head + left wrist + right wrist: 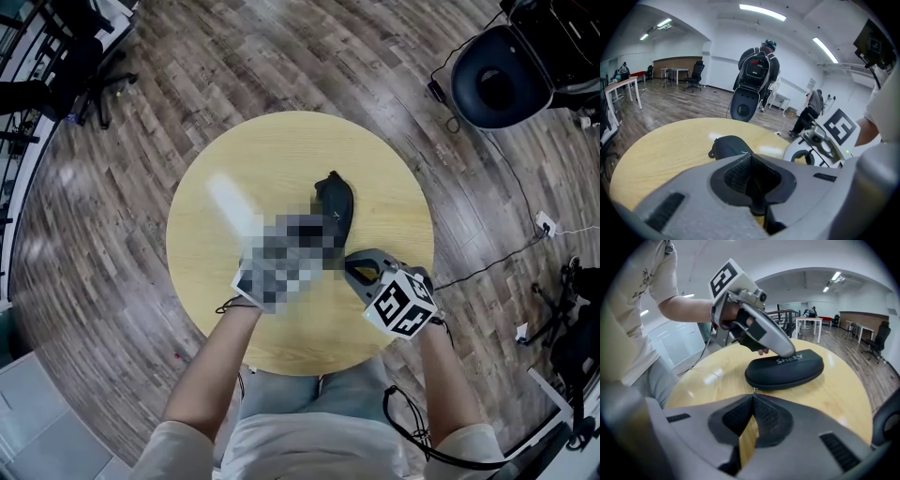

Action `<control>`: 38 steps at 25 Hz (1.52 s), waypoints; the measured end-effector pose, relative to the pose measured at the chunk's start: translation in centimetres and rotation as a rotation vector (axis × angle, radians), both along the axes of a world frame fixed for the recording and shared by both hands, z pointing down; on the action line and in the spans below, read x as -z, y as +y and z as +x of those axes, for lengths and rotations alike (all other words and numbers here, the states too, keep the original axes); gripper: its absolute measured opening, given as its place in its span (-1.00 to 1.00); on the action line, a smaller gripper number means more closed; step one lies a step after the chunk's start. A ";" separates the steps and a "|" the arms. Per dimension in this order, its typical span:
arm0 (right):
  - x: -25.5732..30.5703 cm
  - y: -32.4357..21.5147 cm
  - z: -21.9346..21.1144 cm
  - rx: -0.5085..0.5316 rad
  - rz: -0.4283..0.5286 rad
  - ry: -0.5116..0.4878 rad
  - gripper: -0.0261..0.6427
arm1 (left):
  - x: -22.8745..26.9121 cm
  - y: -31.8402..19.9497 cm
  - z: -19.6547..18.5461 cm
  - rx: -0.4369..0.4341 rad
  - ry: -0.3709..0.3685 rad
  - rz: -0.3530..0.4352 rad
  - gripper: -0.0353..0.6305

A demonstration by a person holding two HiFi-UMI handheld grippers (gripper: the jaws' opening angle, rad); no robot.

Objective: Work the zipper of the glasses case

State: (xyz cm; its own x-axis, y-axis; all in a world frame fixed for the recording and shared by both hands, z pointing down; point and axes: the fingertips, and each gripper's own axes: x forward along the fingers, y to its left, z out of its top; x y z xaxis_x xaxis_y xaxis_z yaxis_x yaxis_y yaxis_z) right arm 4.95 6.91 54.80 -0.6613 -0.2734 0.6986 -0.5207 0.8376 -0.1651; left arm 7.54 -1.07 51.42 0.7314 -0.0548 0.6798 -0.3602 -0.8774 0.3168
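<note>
A black zip glasses case (335, 199) lies near the middle of the round wooden table (272, 155). In the right gripper view the case (785, 370) shows white lettering on its lid. My left gripper (786, 350) is shut, and its tip rests on top of the lid. My right gripper (753, 397) is at the case's near end, its jaws shut on the small metal zipper pull (754, 390). Seen from the left gripper view, the case (731, 146) lies just past the shut jaws. In the head view a mosaic patch hides the left gripper.
A black round chair (497, 82) and trailing cables (487, 267) lie on the wood floor to the right of the table. A person with a backpack (757, 70) stands beyond the table. Desks and office chairs (696, 75) stand further back.
</note>
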 end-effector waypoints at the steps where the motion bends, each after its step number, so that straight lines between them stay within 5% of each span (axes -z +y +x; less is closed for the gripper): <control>1: 0.0 0.4 -0.8 -0.026 -0.009 -0.015 -0.93 | 0.0 -0.1 -0.1 0.002 0.002 0.002 -0.87; 5: 0.3 0.5 -1.1 -0.104 -0.009 -0.022 -0.93 | 0.2 -0.3 -0.4 0.000 -0.009 0.035 -0.87; 15: 0.0 -1.6 7.6 -0.111 0.042 0.099 -0.93 | 0.2 0.4 0.7 0.024 -0.023 0.048 -0.87; 24: 0.1 1.2 5.6 -0.136 -0.017 0.015 -0.93 | -0.1 0.2 1.3 0.017 -0.024 0.032 -0.87; 38: -0.2 1.1 1.7 -0.333 -0.082 -0.079 -0.92 | -0.2 0.2 1.2 0.018 -0.023 0.031 -0.87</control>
State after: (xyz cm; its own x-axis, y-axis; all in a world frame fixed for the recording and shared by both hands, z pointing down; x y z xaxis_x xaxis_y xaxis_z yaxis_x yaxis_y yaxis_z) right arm 6.66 8.02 55.04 -0.5977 -0.4282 0.6778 -0.7464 0.6059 -0.2754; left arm 8.73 -0.89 51.63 0.7141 -0.0894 0.6943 -0.3830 -0.8801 0.2806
